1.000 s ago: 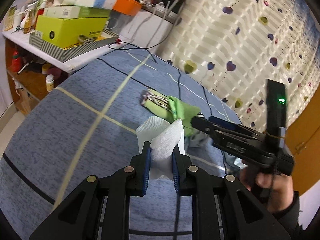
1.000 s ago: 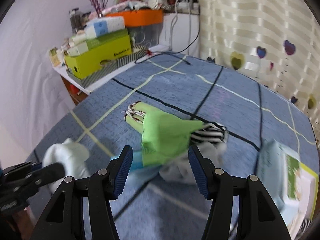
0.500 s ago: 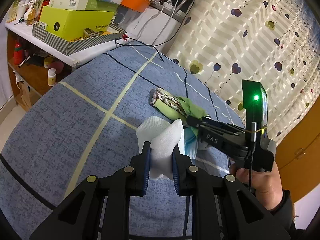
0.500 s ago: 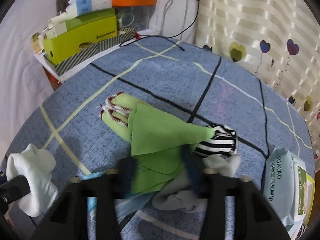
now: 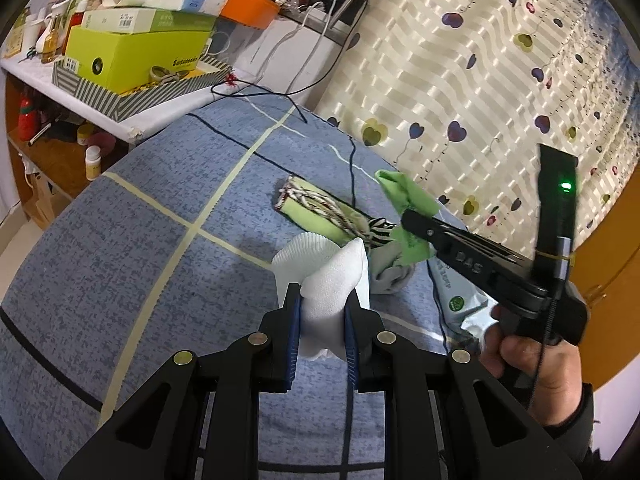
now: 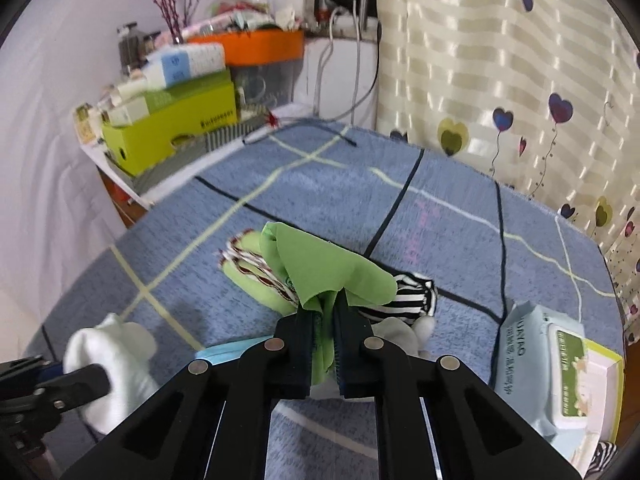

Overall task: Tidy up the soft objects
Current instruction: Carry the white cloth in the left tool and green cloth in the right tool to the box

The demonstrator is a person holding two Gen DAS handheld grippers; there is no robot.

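L gripper [image 5: 320,320]: ur clamped on white sock [image 5: 326,276], held just left of pile.
R gripper [image 6: 323,316]: pinching green cloth [image 6: 336,268] atop pile, prob to peel it off.

Left gripper [image 5: 320,300]: we find both fingers pressed hard on white sock [image 5: 326,280], blue pads flat against fabric, pointing downward at a slant. Right gripper [image 6: 324,308]: jaws drawn nearly together, green cloth [image 6: 328,268] pinched between pads, likewise angled down. We note person's right hand [image 5: 536,360] wrapped round its handle, dark sleeve at wrist. Left hand not seen; grip there, we presume, similar.
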